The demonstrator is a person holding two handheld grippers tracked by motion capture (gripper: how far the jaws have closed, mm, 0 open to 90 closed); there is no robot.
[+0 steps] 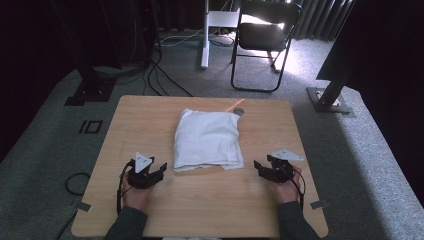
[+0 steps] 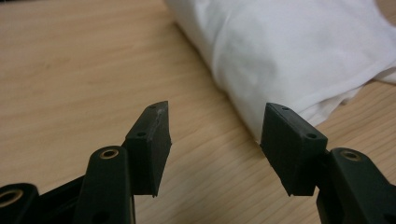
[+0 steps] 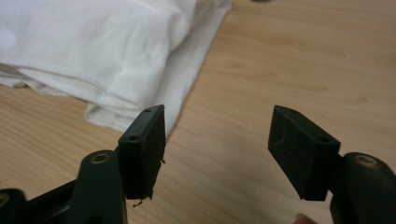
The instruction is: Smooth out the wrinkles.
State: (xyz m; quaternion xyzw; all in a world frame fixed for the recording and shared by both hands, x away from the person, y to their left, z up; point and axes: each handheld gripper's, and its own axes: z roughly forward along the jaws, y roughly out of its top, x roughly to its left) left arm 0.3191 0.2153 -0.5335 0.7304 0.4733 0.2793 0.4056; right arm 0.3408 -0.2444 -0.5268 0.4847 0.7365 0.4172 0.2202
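Spreading across the high view, the wooden surface (image 1: 200, 200) is carrying a folded white cloth (image 1: 207, 140), which is lying at the middle and nearer the far edge than the near one. The near edge of the surface is running out of the frame at the bottom, cutting off the person's sleeves. Behind the far edge of the cloth, a thin orange stick (image 1: 233, 105) and a small round dark thing are peeking out, too small to make out. The left gripper (image 1: 150, 169) is resting near the left near corner of the cloth, its fingers (image 2: 149, 144) standing apart with nothing between them; the left gripper view is showing the cloth's folded side just beyond the far finger, layers bunching at its corner. The right gripper (image 1: 265, 169) is sitting beside the right near corner of the cloth, fingers (image 3: 144, 149) likewise apart and holding nothing. The right gripper view is showing stacked cloth layers, a detail blurring together from above.
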